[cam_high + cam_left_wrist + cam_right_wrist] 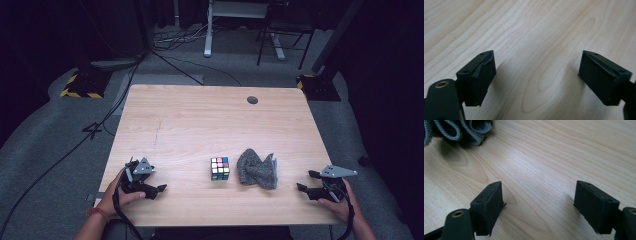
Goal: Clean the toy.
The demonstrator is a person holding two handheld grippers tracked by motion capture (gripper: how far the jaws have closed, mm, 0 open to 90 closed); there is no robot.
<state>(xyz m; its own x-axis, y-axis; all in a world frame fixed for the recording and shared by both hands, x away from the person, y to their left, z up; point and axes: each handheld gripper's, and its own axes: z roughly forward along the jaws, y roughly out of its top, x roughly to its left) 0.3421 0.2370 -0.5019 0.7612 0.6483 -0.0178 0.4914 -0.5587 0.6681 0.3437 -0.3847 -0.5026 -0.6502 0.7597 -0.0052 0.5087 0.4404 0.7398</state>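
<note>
A: What did the desk [200,115] look like?

B: Pale wood grain, with a round hole [252,100] at the far edge, on grey carpet [45,125] in a dark room.

A: And the things on it?

B: A puzzle cube [220,168] of glossy coloured squares sat near the front middle, a crumpled grey knit cloth [257,168] just right of it.

A: The tools?

B: The left tool [150,183] and right tool [303,180] rested at the near corners, jaws spread, holding nothing. The right gripper view caught the cloth's looped hem [456,130]; the left gripper view showed bare grain.
</note>
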